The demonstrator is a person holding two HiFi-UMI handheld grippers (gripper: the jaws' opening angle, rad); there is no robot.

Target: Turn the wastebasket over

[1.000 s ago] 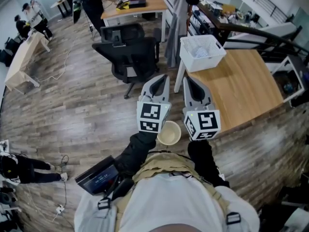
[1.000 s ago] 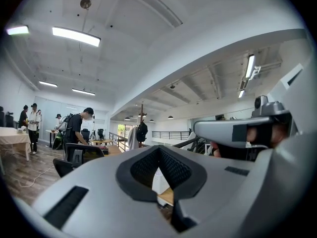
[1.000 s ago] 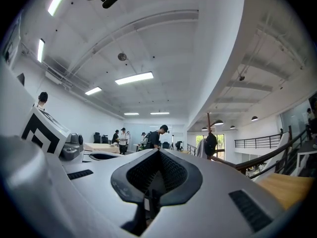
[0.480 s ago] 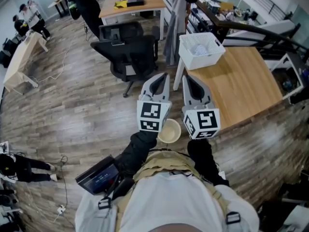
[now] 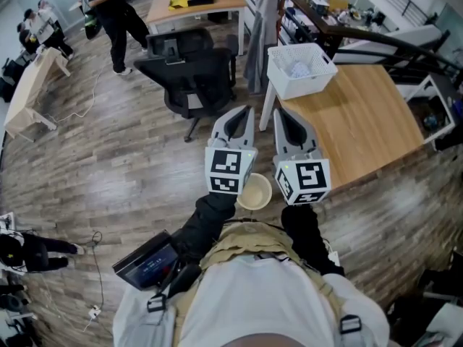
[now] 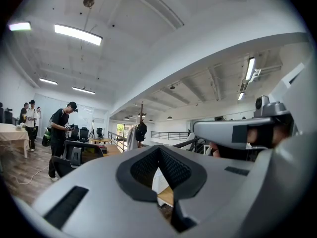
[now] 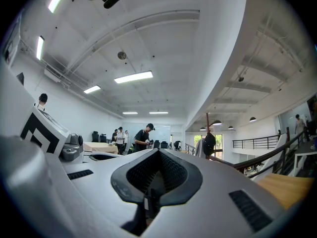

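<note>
The white lattice wastebasket (image 5: 300,69) stands upright on the near corner of a wooden table (image 5: 362,132), with crumpled paper inside. I hold both grippers side by side in front of my chest, pointing toward the table. The left gripper (image 5: 248,111) and the right gripper (image 5: 278,114) both stop short of the basket, over the floor and the table's edge. Both are shut with nothing between their pads. In the left gripper view the left gripper (image 6: 159,150) is closed to a tip. The right gripper view shows the right gripper (image 7: 158,152) the same way.
A black office chair (image 5: 194,85) stands on the wood floor left of the table. A grey coat (image 5: 262,27) hangs behind the basket. A person in black (image 5: 108,13) walks by a far desk (image 5: 195,2). A pale round cup (image 5: 254,191) sits between the marker cubes.
The person in black at the back has walked to the left. Both grippers and the wastebasket have stayed where they were.
</note>
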